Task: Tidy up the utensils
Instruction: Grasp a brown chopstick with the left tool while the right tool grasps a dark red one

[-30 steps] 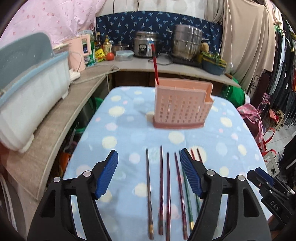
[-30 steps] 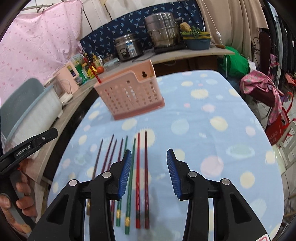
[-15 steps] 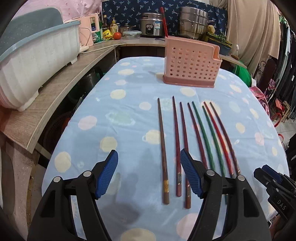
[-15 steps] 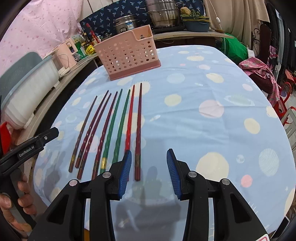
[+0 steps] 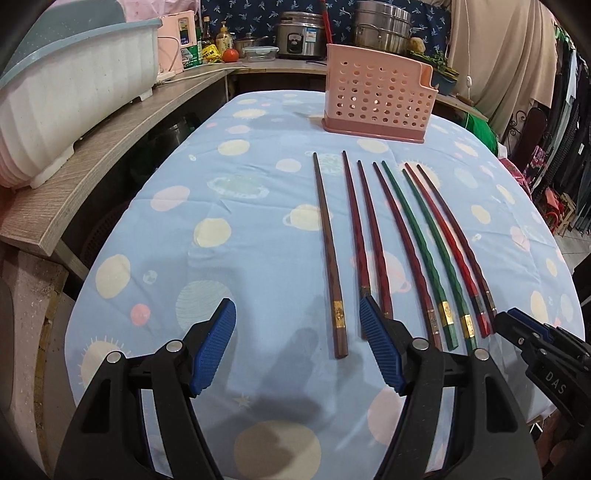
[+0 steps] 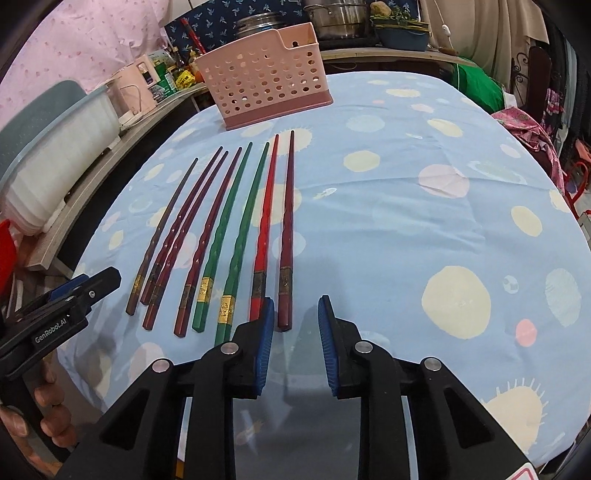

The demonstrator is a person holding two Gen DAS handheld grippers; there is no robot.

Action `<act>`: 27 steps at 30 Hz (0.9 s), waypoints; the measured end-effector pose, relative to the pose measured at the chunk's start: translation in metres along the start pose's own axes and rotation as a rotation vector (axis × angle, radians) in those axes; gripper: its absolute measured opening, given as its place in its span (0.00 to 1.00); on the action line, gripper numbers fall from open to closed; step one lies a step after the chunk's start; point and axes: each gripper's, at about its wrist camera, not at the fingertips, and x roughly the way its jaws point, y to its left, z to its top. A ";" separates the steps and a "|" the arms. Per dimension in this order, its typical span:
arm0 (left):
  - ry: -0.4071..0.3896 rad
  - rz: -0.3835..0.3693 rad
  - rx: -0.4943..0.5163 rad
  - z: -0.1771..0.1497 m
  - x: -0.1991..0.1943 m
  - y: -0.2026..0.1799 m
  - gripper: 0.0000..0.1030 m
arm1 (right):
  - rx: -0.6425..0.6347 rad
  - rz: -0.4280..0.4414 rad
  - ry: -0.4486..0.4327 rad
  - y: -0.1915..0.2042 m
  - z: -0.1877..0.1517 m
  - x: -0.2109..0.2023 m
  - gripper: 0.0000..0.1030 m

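Observation:
Several chopsticks (image 5: 406, 243) in brown, dark red, green and red lie side by side on the blue spotted tablecloth (image 5: 240, 206), thick ends toward me; they also show in the right wrist view (image 6: 236, 229). A pink perforated utensil holder (image 5: 376, 99) stands at the far end, with one red stick (image 5: 327, 18) upright in it; the holder also shows in the right wrist view (image 6: 266, 77). My left gripper (image 5: 297, 347) is open and empty, near the brown chopstick's end (image 5: 338, 325). My right gripper (image 6: 295, 343) is open and empty, just short of the rightmost dark red chopstick (image 6: 286, 258).
A wooden counter (image 5: 92, 147) runs along the left with a white and grey tub (image 5: 62, 81). Pots, a rice cooker (image 5: 301, 33) and bottles stand behind the holder. Clothes hang at the right. The table's near edge lies just under both grippers.
Both grippers have pulled back toward the near edge and dropped lower; the chopsticks' thick ends now show in full. Both stay open. The chopsticks and holder have not moved.

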 end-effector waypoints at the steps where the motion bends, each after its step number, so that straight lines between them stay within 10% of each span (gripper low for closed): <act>1: 0.001 -0.003 -0.001 -0.001 0.000 0.000 0.64 | -0.003 -0.003 -0.003 0.000 0.000 0.001 0.22; 27: 0.038 0.012 0.029 -0.008 0.024 -0.007 0.45 | -0.029 -0.021 -0.029 0.003 0.002 0.006 0.07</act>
